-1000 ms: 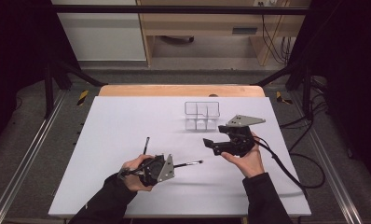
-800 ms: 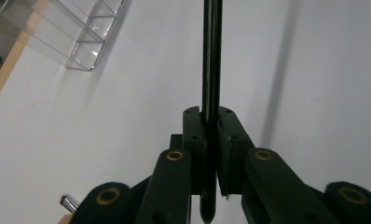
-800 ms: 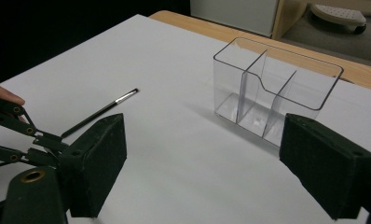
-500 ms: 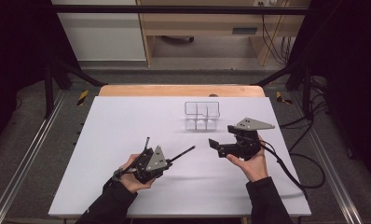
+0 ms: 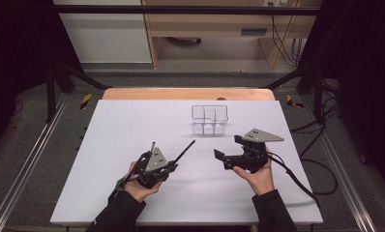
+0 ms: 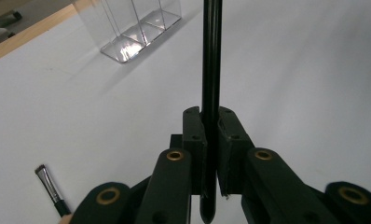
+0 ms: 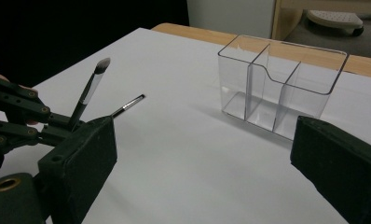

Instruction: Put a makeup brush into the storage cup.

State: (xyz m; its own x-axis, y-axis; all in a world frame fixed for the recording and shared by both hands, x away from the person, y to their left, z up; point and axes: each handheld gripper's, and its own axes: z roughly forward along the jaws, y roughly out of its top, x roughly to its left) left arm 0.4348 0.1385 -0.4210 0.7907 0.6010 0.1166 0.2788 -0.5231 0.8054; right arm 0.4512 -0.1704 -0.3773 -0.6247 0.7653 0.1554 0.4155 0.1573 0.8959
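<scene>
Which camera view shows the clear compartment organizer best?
The right gripper view: the clear organizer stands near, all three compartments visibly empty. The high view shows it small, mid-table. The left gripper view catches its base, cropped at the top edge.

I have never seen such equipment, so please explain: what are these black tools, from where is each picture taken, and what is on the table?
A person holds a hand tool with two black jaws in each hand. The high view looks down from above; the other two come from cameras riding on each tool. The left gripper is shut on a makeup brush, its black handle clamped between the jaws. The right gripper is open and holds nothing. On the white table stands a clear plastic organizer with empty compartments. A second, thinner brush lies flat near the left hand.
</scene>
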